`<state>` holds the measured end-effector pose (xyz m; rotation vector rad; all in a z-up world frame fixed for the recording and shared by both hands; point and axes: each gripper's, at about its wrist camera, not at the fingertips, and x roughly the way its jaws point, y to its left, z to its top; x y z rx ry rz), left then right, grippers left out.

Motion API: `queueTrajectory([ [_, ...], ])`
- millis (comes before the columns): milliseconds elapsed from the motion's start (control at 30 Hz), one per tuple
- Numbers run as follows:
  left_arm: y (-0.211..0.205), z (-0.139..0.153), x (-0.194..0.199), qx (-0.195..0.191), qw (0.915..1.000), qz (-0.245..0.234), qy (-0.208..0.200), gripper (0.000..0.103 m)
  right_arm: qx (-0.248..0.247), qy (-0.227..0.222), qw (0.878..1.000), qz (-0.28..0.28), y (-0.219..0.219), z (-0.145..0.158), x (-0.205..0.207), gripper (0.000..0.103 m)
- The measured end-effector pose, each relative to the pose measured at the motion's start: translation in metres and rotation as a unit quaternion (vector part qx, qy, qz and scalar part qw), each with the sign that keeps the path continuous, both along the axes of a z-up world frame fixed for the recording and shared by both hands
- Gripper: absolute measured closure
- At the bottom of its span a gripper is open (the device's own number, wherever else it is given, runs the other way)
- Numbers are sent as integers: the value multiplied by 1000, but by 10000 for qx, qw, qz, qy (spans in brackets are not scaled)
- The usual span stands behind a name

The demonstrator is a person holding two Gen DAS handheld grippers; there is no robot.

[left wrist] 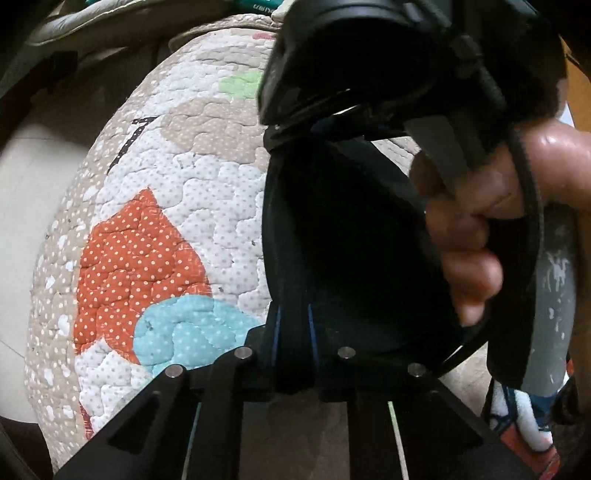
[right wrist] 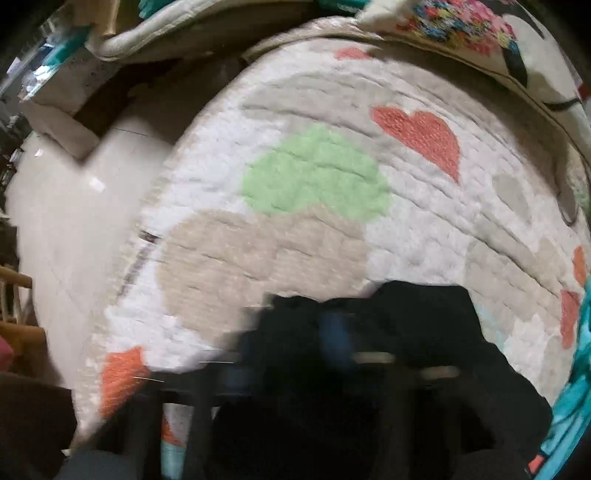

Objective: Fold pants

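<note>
The black pants (left wrist: 351, 240) hang over a quilted mat (left wrist: 177, 192) with orange, teal and green patches. At the bottom of the left wrist view, my left gripper (left wrist: 294, 332) is shut on a fold of the black cloth between its blue-edged fingers. From there the cloth rises to the right tool's black housing (left wrist: 351, 55), which a hand (left wrist: 469, 236) holds at the right. The right wrist view is blurred. In it my right gripper (right wrist: 325, 332) points down at the mat (right wrist: 314, 173), its jaws together, with the black pants (right wrist: 424, 332) bunched around them.
Pale tiled floor (right wrist: 74, 206) lies left of the mat. A flower-patterned cushion (right wrist: 461, 22) borders the mat's far edge and a teal cloth (right wrist: 576, 369) its right edge. A grey, paint-flecked upright shape (left wrist: 554, 295) stands at the right of the left wrist view.
</note>
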<state>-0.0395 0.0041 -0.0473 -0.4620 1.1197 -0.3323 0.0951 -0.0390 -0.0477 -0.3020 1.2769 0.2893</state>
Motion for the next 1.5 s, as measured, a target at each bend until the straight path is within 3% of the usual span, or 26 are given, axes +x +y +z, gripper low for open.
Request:
queueTrajectory([
  [167,13,3,-2,-67,9999,39,116,95,557,45,9980,-302,-11,4,-5,94],
  [433,51,13,-16,489,9975,513,-3,94,864,66,9962,85,42,9,-8,94],
  [533,67,12,-19,124,9972,722,144,92,888,194,9957,160,55,4,-1,88],
  [600,74,18,-21,-19,9964,845,56,86,1162,116,9931,114,41,21,-3,83],
  [667,80,28,-23,-12,9950,977,-197,73,1398,-214,9897,-232,5,47,-9,66],
  [700,80,34,-24,-5,9941,1038,-322,65,1427,-421,9878,-458,-17,58,-13,65],
  [767,80,42,-24,13,9922,1134,-515,60,1326,-804,9839,-889,-70,78,-30,65],
  [867,79,42,-11,18,9918,1156,-542,59,1086,-1098,9775,-1434,-129,92,-62,65],
  [1000,61,36,1,148,9942,986,-398,58,1247,-1169,9645,-2011,-188,88,-100,65],
  [1100,45,29,6,306,9949,860,-420,58,1390,-1184,9605,-2101,-197,77,-117,65],
  [1267,8,27,8,788,9933,430,-722,58,1673,-1078,9609,-1924,-186,60,-107,65],
  [1400,-17,22,6,895,9932,29,-747,58,1487,-994,9666,-1833,-181,39,-109,65],
  [1500,-31,21,10,958,9924,-132,-766,57,1160,-944,9671,-2057,-187,22,-112,65],
])
